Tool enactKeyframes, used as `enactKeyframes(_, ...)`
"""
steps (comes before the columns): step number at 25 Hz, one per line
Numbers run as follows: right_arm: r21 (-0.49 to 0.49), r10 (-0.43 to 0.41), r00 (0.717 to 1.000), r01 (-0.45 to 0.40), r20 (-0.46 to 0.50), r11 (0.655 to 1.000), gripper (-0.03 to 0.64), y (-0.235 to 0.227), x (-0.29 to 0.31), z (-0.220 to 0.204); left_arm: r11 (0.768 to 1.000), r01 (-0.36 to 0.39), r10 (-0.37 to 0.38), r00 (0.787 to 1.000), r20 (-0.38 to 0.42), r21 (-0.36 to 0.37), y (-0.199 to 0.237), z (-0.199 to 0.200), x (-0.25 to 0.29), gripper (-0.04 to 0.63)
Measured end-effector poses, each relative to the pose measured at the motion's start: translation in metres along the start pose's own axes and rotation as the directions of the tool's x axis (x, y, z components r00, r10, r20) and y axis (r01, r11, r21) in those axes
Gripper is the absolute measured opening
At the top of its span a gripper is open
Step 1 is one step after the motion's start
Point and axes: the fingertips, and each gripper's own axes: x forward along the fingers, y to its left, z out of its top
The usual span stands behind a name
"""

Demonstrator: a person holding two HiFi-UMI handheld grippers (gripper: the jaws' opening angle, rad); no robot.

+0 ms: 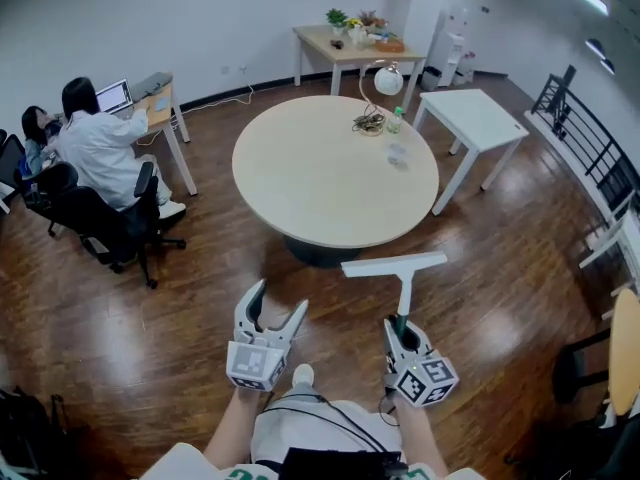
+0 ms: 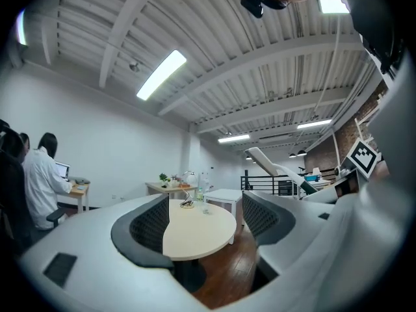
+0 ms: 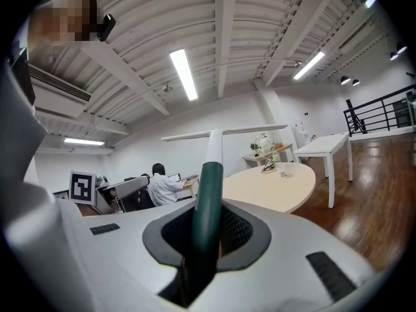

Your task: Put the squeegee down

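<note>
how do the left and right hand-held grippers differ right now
The left hand-held gripper has its jaws spread wide; the right hand-held gripper is shut. The left hand-held gripper is empty, while the right hand-held gripper clamps the squeegee by its green handle, blade out in front. Both are white and aimed towards the round table.

White, marker-cubed left tool (image 1: 279,298), right tool (image 1: 402,328)

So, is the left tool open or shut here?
Open. The left tool has its jaws apart, with nothing between them; only the round table shows beyond.
</note>
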Motion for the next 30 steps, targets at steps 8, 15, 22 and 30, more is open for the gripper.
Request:
enactKeyframes(8,0.020,-0.042,0.999,0.042,0.030,0.999,0.055,-0.014,0.043,0.032,0.996,0.086,-0.086,0.996,0.005,0.015,0.025,0.014,0.060,0.350)
enactKeyframes(15,0.013,-0.025,0.999,0.024,0.028,1.000,0.055,-0.035,0.084,0.059,0.998,0.050,-0.050,0.999,0.003,-0.042,0.042,0.016,0.088,0.350)
enactKeyframes(22,-0.018,0.098,0.995,-0.098,0.020,0.995,0.055,-0.068,0.191,0.099,1.000,-0.024,0.024,1.000,-0.015,0.012,0.084,-0.001,0.159,0.341)
enactKeyframes(30,0.004,0.172,0.985,-0.172,-0.018,0.985,0.055,-0.148,0.299,0.139,0.992,-0.123,0.123,0.992,0.008,-0.002,0.111,0.026,0.286,0.341)
